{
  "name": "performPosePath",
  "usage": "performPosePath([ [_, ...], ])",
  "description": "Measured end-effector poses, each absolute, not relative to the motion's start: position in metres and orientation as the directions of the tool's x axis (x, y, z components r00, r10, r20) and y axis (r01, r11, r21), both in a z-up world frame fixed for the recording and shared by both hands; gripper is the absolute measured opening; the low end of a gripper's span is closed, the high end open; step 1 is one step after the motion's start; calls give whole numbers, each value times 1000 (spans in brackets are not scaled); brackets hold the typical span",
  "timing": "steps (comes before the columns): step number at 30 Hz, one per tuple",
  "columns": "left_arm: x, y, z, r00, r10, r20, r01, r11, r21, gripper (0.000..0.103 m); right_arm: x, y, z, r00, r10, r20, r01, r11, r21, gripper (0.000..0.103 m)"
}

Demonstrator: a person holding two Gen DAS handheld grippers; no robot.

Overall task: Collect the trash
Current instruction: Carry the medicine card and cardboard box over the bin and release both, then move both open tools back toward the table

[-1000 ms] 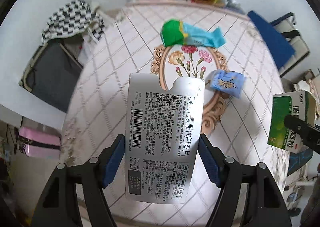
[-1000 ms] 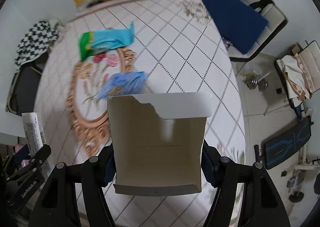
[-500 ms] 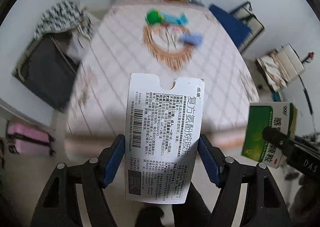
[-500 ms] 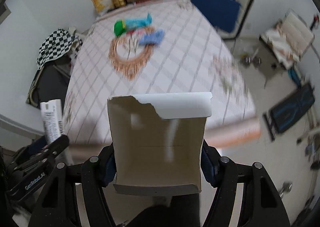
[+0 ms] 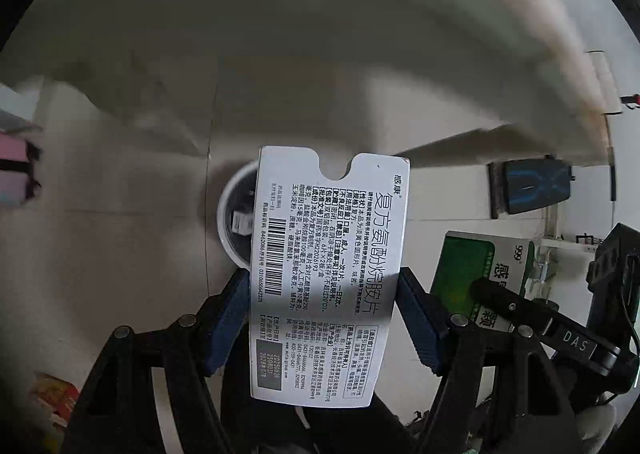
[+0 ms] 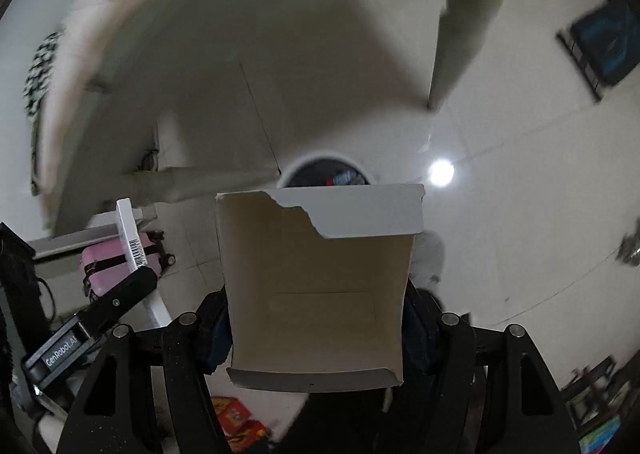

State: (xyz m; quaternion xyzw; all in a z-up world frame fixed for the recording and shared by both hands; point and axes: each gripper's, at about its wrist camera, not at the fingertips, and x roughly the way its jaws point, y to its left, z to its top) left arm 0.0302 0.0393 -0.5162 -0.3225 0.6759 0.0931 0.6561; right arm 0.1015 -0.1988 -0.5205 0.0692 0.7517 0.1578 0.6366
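Left wrist view: the left gripper (image 5: 322,318) clamps a flattened white medicine box (image 5: 328,274), hanging over the round white trash bin (image 5: 230,210) on the tiled floor (image 5: 120,234). The right gripper (image 6: 318,328) pinches a torn open green carton (image 6: 316,286) by its sides, above the same bin (image 6: 326,170), which already holds scraps.

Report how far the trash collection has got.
Done: some rubbish already lies in the round bin on the floor. In hand: the left gripper is shut on a white printed box, the right gripper on a torn green box, both near the bin. Left: drop both in.
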Motion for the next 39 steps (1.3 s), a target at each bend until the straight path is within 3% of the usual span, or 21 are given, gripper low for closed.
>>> performPosePath([
  [5,33,48,-624,45,-370,-928,-613,723,-319,72,98,-199,-643,-241,342,-908,-53,930,365,74],
  [6,34,49,-638,35,-362,-932,-613,728,-306,76,97,-198,-667,-252,345,-904,-49,929,368,75],
  [7,35,50,-653,21,-349,-937,-612,736,-288,88,98,-195,-687,-263,348,-900,-48,927,372,77],
  [9,33,52,-678,7,-319,-948,-612,748,-256,93,97,-190,-723,-281,372,-885,-38,917,398,78],
  [10,32,52,-682,9,-311,-950,-612,750,-251,94,96,-185,-741,-293,384,-875,-42,909,414,80],
  [13,23,53,-690,11,-267,-964,-621,754,-216,94,90,-168,-776,-335,397,-855,-80,892,445,101],
  [16,5,57,-680,20,-176,-984,-624,767,-149,94,79,-160,-792,-361,369,-856,-129,890,438,102],
  [20,-13,60,-660,-17,-104,-994,-634,770,-70,94,72,-154,-772,-302,260,-917,-266,901,343,102],
  [25,-20,52,-628,-59,-58,-997,-623,783,-8,94,66,-146,-732,-146,65,-987,-434,892,123,102],
  [39,-29,19,-538,-8,-34,-999,-562,827,-23,94,67,-148,-605,-52,14,-999,-467,883,37,101],
])
